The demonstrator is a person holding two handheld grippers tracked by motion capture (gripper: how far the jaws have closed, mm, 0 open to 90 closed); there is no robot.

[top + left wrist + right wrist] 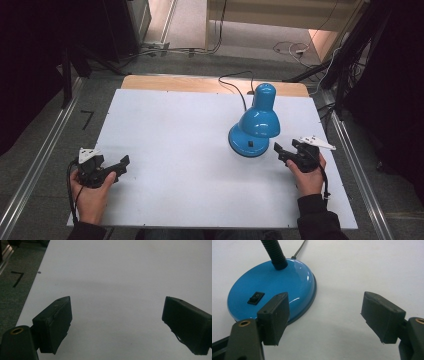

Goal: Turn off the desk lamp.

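A blue desk lamp (257,122) stands on the white table (175,150), right of centre, its shade hanging over its round base. The right gripper view brings that base (282,287) close, with a black rocker switch (255,298) on top, a black flexible neck (274,253) and a grey cord behind. My right gripper (278,149) is open just right of the base, jaws pointing at it; nothing lies between its pads (275,317). Near the table's front left, my left gripper (124,161) is open over bare white surface, wide apart in the left gripper view (116,325).
The lamp's black cord (235,87) runs back over the wooden far edge (175,82). Metal rails (40,160) flank the table on grey carpet. Cables (290,49) lie on the floor beyond. A black tape mark (17,278) sits on the carpet at left.
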